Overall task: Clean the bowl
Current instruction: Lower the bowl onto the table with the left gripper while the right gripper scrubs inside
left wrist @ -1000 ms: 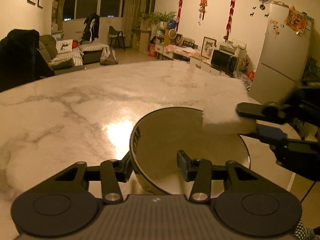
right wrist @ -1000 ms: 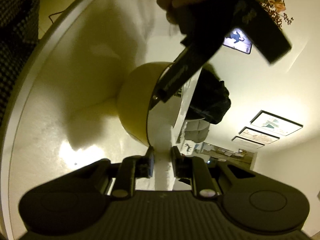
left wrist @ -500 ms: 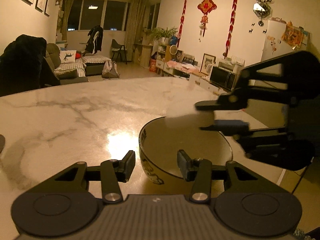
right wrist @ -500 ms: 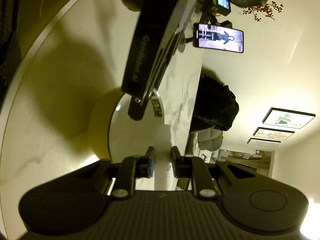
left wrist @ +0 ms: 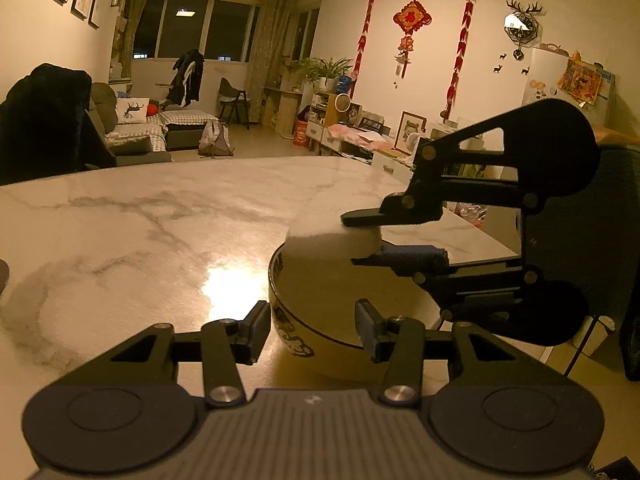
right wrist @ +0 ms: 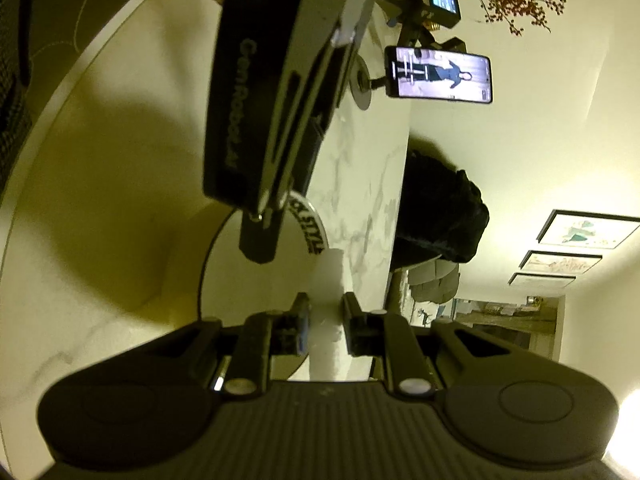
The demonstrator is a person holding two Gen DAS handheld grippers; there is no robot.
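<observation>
**A:** How are the two grippers set here?

**B:** The left hand-held gripper [left wrist: 308,328] is spread wide, with one finger outside the near wall of the bowl [left wrist: 344,304] and one inside. I can't tell if either touches. The right hand-held gripper [right wrist: 324,322] is pinched on a white sponge [left wrist: 334,246], which sits at the bowl's far rim.

**A:** And the bowl itself?

**B:** It's sitting on the marble table [left wrist: 140,220] near the edge. It looks like glazed ceramic, so I'd guess stiff, weighty, slick and chippable. The rim wall is the obvious place to grab. The sponge is soft and should squash.
</observation>
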